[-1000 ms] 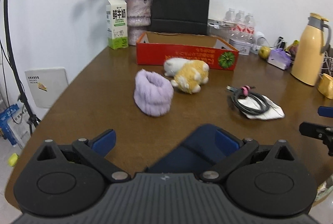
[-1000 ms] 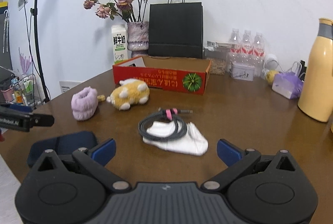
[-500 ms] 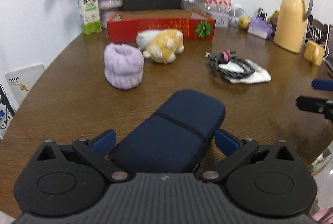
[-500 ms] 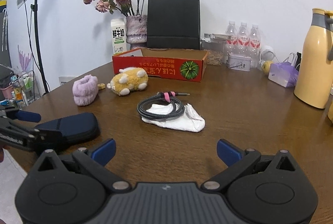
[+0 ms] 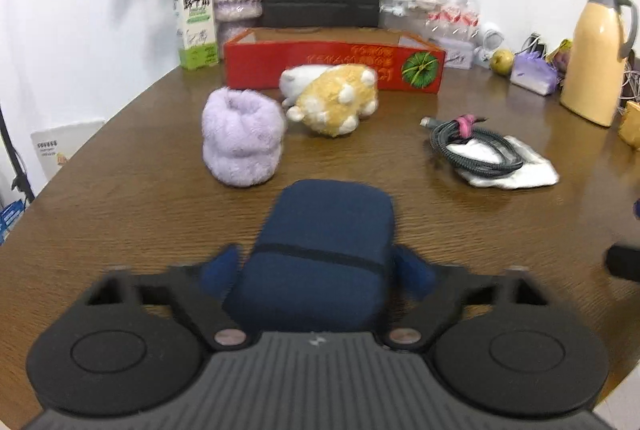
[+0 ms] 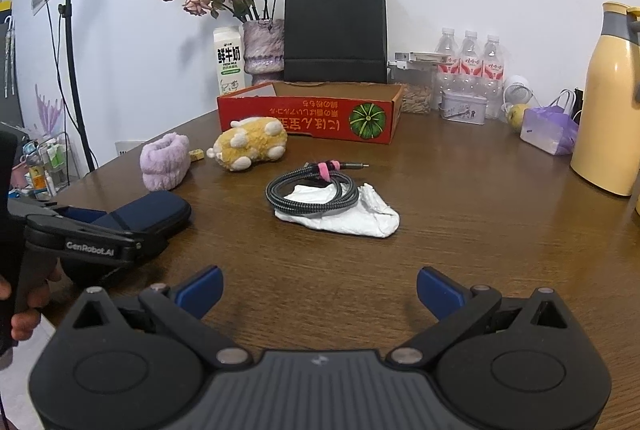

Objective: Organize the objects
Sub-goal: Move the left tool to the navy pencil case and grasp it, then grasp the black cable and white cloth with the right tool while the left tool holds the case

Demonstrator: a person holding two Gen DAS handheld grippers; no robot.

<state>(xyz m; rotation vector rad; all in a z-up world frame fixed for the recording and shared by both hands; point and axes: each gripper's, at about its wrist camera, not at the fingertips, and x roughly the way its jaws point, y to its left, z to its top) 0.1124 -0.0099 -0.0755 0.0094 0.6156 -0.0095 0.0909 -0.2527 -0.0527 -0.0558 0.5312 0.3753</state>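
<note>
Right now your brown wooden table [image 6: 460, 230] carries everything, and the red cardboard box [image 6: 310, 116] sits open-topped toward its far side, in front of the black paper bag [image 6: 335, 32] and the yellow thermos [image 6: 604, 110] off to the right. Nearer you, the navy zip case [image 5: 320, 250] lies between the blue pads of your left gripper [image 5: 320, 270]; the fingers [image 5: 220, 268] press against both of its sides, so the jaws are closed on the case, which looks to rest low at the table's near edge, though the wrist view is blurred. Your right gripper [image 6: 318, 288] hovers over bare wood with its jaws spread wide and nothing between them. Beyond the case, the lilac fluffy slipper [image 5: 240, 142] stands just beside the yellow plush toy [image 5: 338, 100], which lies close in front of the box. To the right, the coiled grey cable [image 6: 312, 188] with its pink tie lies on top of a crumpled white cloth [image 6: 352, 214].
</note>
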